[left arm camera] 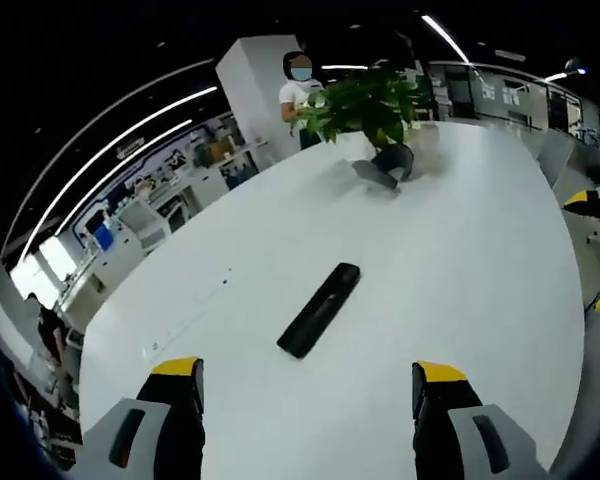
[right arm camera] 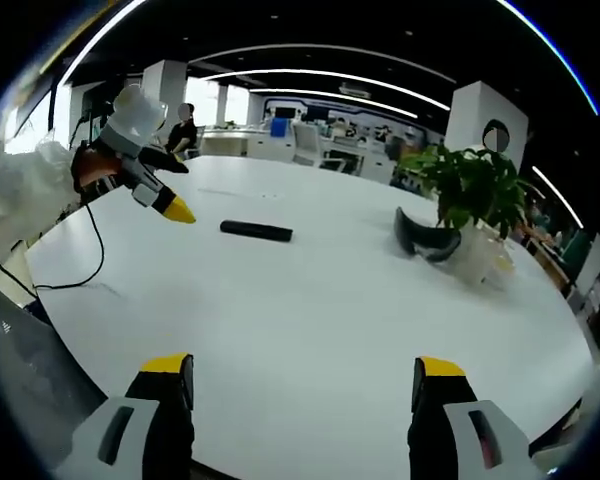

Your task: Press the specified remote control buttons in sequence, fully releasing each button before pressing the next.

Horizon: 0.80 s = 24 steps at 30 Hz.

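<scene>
Ahead of the spread-jawed left gripper (left arm camera: 307, 395) (right likewise agape) lies the remote (left arm camera: 320, 308), apart.

We are counting one slim black rectangular remote control (left arm camera: 319, 309), one leafy green potted plant (left arm camera: 365, 105), one dark curved headset-like object (left arm camera: 385, 167), and one round white table (left arm camera: 480, 270).
</scene>
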Available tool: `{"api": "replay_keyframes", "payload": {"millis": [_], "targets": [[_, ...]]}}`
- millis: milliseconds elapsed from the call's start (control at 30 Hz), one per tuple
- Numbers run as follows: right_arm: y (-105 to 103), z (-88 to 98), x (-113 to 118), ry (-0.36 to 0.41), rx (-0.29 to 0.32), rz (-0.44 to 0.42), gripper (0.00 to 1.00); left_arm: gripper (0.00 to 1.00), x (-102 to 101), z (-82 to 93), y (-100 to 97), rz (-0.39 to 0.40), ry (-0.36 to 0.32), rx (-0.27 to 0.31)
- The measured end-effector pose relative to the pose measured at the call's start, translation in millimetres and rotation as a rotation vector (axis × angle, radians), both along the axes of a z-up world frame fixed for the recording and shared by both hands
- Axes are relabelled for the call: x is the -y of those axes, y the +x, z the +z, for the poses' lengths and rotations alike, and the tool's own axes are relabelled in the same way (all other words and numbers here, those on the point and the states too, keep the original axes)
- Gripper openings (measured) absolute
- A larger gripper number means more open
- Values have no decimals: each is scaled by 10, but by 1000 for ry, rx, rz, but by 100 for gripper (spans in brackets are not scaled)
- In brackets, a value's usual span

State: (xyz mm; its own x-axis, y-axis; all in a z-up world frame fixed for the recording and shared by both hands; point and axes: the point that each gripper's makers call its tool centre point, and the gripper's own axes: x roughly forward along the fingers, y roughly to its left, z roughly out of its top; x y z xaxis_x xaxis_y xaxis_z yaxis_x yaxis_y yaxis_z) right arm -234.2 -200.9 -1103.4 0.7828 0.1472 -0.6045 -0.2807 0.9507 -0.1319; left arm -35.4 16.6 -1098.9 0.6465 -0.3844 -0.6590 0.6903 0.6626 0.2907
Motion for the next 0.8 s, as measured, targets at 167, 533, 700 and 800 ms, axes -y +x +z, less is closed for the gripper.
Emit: {"api": "replay_keyframes", "payload": {"millis": [167, 533, 700, 800], "targets": [[3, -10, 6, -3, -9, -3, 90, 89, 124, -114, 123, -50, 22, -27], [8, -32, 12, -15, -23, -2, 89, 85, 206, -439, 454, -146, 141, -92], [4, -44, -3, -13, -30, 6, 90, 83, 223, -515, 588, -172, 165, -123], [1, -52, -10, -17, -35, 11, 90, 80, 206, -639, 673, -182, 184, -167]]}}
